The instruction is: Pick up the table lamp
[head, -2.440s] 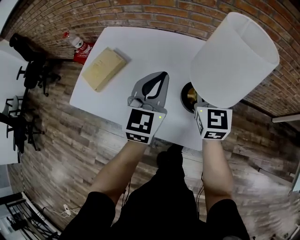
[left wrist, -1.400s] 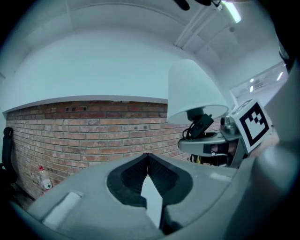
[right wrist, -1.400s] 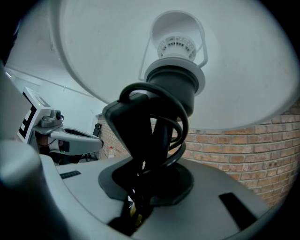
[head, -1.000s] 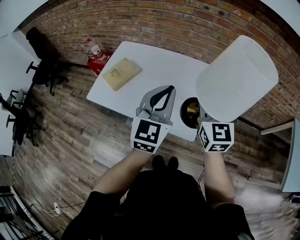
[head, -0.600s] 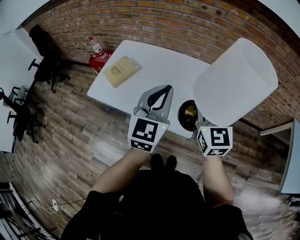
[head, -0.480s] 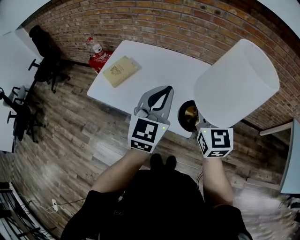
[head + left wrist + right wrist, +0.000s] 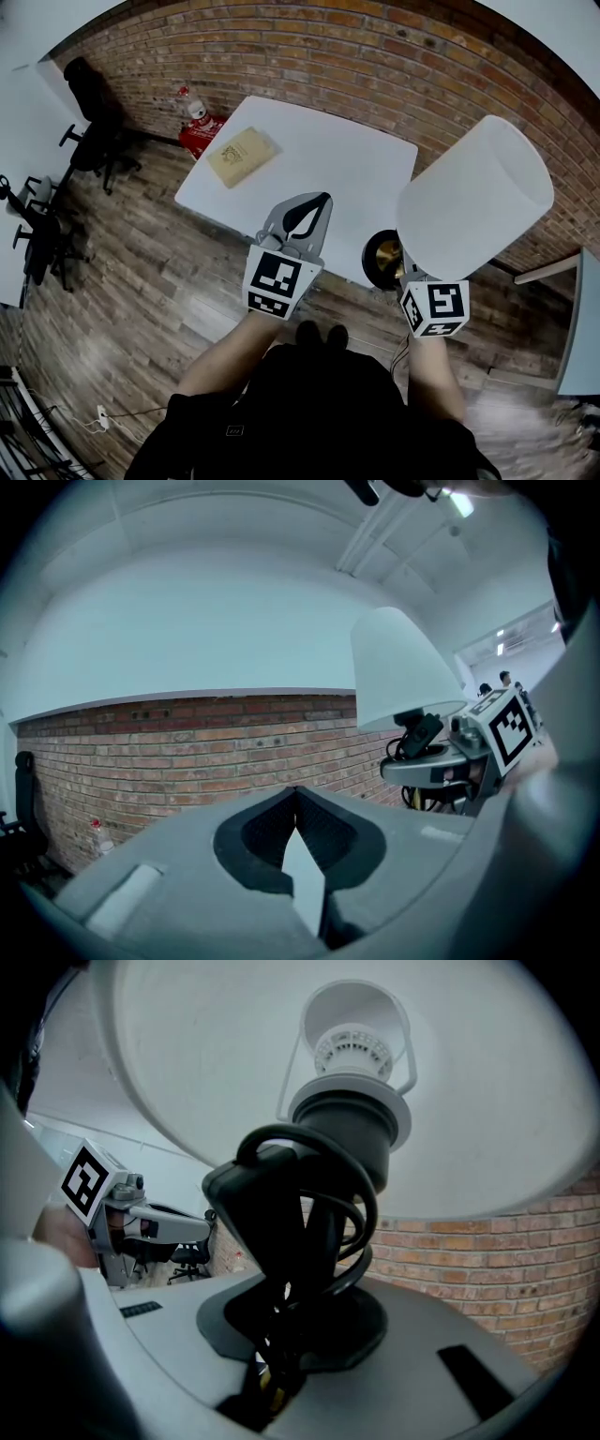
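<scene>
One lamp (image 7: 473, 197) in right claw (image 7: 281, 1358), left claw (image 7: 296, 797) closed

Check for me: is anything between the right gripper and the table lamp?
Nothing visible. The right gripper has its jaws shut on the table lamp at its stem, just under the coiled black cord, so there is no gap to block. The left gripper, shut and empty, is off to the side.

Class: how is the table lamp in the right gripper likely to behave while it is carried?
The table lamp carries a wide shade above the right gripper, so it probably sways. The shade looks thin, likely dentable. The looped cord might slip loose.
</scene>
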The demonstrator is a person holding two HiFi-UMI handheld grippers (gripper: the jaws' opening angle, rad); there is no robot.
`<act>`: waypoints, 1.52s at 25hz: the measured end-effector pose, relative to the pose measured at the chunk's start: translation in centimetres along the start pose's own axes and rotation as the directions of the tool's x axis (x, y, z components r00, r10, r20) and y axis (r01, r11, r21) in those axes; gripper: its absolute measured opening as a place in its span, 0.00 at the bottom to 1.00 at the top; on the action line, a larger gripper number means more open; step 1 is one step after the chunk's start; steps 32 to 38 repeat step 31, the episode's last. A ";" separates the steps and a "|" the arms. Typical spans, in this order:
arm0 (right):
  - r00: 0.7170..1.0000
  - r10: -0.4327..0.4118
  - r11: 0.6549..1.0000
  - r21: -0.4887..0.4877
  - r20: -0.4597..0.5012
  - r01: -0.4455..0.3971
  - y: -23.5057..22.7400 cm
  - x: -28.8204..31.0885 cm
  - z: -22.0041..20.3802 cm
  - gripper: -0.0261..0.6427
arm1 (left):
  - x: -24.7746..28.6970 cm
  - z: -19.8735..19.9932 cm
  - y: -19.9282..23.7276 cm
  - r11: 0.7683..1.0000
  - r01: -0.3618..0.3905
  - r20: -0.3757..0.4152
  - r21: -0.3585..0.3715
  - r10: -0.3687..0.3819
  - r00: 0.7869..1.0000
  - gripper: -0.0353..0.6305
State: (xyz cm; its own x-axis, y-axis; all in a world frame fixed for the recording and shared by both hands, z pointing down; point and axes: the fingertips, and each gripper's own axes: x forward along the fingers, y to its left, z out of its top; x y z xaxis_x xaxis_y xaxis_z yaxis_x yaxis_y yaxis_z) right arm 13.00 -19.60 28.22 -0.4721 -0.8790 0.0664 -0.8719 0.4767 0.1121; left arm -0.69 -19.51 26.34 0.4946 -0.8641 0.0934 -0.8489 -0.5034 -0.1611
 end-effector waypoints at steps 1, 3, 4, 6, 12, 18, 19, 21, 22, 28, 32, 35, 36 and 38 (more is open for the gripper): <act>1.000 0.000 1.000 0.001 -0.002 0.000 -0.2 0.0 -0.1 0.14 | -0.1 -0.2 0.2 1.000 -0.004 -0.003 -0.006 0.004 1.000 0.06; 1.000 0.000 1.000 0.007 -0.006 0.000 -0.6 -0.1 -0.2 0.14 | -0.1 -0.5 0.5 1.000 -0.011 -0.009 -0.014 0.011 1.000 0.06; 1.000 -0.001 1.000 0.009 -0.006 0.001 -0.8 -0.1 -0.1 0.14 | -0.1 -0.6 0.7 1.000 -0.014 -0.011 -0.015 0.014 1.000 0.06; 1.000 -0.003 1.000 0.006 -0.002 0.003 -1.1 0.0 0.1 0.14 | 0.1 -0.6 0.8 1.000 -0.018 -0.012 -0.011 0.018 1.000 0.06; 1.000 0.003 1.000 -0.011 0.010 -0.003 -1.6 0.9 1.1 0.14 | 0.9 0.0 1.2 1.000 -0.012 -0.003 -0.002 0.012 1.000 0.06; 1.000 0.011 1.000 -0.009 0.019 -0.011 -1.7 1.4 1.7 0.14 | 1.5 0.5 2.1 1.000 -0.021 0.010 0.000 0.021 1.000 0.06; 1.000 0.012 1.000 -0.010 0.020 -0.012 -1.7 1.5 1.8 0.14 | 1.5 0.6 2.4 1.000 -0.025 0.013 0.000 0.025 1.000 0.06; 1.000 0.013 1.000 -0.011 0.022 -0.013 -1.8 1.7 2.0 0.14 | 1.6 0.8 3.1 0.999 -0.036 0.017 -0.004 0.036 0.999 0.06; 1.000 0.014 1.000 -0.012 0.023 -0.014 -1.8 1.8 2.1 0.14 | 1.6 0.8 3.5 0.999 -0.043 0.018 -0.006 0.043 0.999 0.06; 0.999 0.026 1.000 -0.005 0.023 -0.026 -1.6 2.1 2.1 0.14 | 1.6 0.8 4.2 0.999 -0.053 0.018 -0.011 0.054 0.998 0.06; 0.999 0.030 1.000 -0.002 0.024 -0.030 -1.5 2.2 2.1 0.14 | 1.7 0.7 4.1 0.999 -0.048 0.015 -0.006 0.048 0.999 0.06; 0.999 0.030 1.000 -0.002 0.024 -0.030 -1.5 2.2 2.1 0.14 | 1.7 0.7 4.1 0.999 -0.048 0.015 -0.006 0.048 0.999 0.06; 0.999 0.030 1.000 -0.002 0.024 -0.030 -1.5 2.2 2.1 0.14 | 1.7 0.7 4.1 0.999 -0.048 0.015 -0.006 0.048 0.999 0.06; 0.999 0.030 1.000 -0.002 0.024 -0.030 -1.5 2.2 2.1 0.14 | 1.7 0.7 4.1 0.999 -0.048 0.015 -0.006 0.048 0.999 0.06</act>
